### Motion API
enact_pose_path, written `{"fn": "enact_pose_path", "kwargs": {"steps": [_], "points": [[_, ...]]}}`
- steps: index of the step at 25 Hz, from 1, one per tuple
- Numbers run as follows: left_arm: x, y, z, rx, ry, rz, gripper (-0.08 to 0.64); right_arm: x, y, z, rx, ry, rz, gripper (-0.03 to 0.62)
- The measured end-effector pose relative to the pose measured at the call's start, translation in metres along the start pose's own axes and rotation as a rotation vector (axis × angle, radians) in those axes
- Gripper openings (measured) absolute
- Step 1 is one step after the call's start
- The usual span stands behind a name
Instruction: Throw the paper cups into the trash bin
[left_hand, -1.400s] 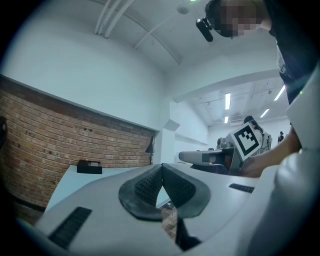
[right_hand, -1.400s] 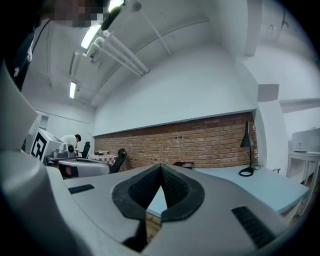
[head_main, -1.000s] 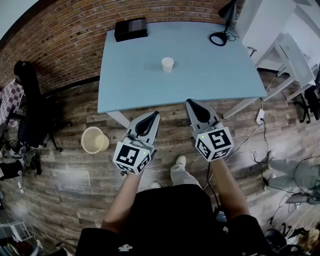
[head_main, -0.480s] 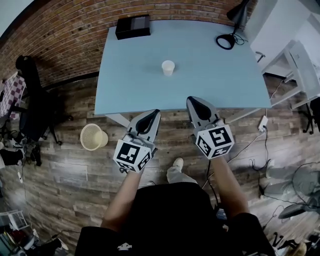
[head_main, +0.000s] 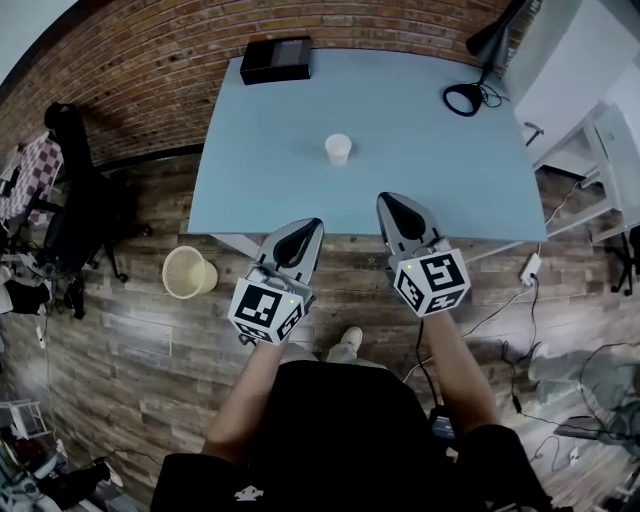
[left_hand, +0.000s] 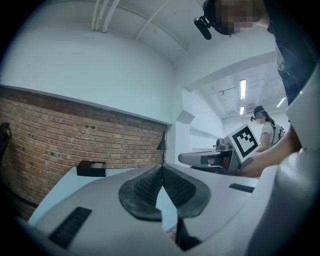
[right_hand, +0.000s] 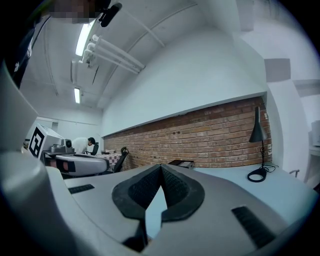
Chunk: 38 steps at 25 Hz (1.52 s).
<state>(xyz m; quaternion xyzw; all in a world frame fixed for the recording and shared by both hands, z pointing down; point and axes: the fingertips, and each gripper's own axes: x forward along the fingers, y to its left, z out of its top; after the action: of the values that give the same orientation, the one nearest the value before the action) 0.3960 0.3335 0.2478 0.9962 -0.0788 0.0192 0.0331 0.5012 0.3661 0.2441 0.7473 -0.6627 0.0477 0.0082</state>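
- Standing upright near the middle of the pale blue surface (head_main: 440, 170), the paper cup (head_main: 338, 149) is well apart from both grippers.
- Left gripper (head_main: 308, 228) — jaws pressed together, nothing between them — is held at the surface's near edge.
- Right gripper (head_main: 388, 201) likewise has its jaws together and empty.
- Cream lattice trash bin (head_main: 200, 284) sits on the wooden floor (head_main: 130, 350), left of the surface.
- Black box (head_main: 276, 60) lies at the far left corner — desk lamp (head_main: 466, 98) at the far right.

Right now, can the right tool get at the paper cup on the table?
Probably yes. The paper cup stands alone on the table, with bare tabletop between it and the right tool at the near edge. The tool is shut, so it must open first.
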Motion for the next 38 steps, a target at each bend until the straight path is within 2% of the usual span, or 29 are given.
{"fn": "enact_pose_path", "kwargs": {"steps": [10,17,25,28,38], "points": [[0.023,0.003,-0.008,0.011,0.022,0.0,0.009,0.011,-0.021,-0.008,0.019,0.004,0.003,0.003],[0.053,0.03,-0.007,0.016,0.018,-0.014,0.009,0.034,-0.034,-0.01,0.022,0.011,-0.018,0.003],[0.096,0.068,-0.009,0.008,0.04,-0.081,0.009,0.078,-0.054,-0.011,0.052,0.019,-0.061,0.003],[0.113,0.078,-0.012,0.017,0.059,-0.14,0.009,0.095,-0.065,-0.014,0.085,0.023,-0.088,0.003],[0.153,0.119,-0.055,0.082,0.198,-0.269,0.009,0.136,-0.091,-0.037,0.128,0.074,-0.188,0.003]]}}
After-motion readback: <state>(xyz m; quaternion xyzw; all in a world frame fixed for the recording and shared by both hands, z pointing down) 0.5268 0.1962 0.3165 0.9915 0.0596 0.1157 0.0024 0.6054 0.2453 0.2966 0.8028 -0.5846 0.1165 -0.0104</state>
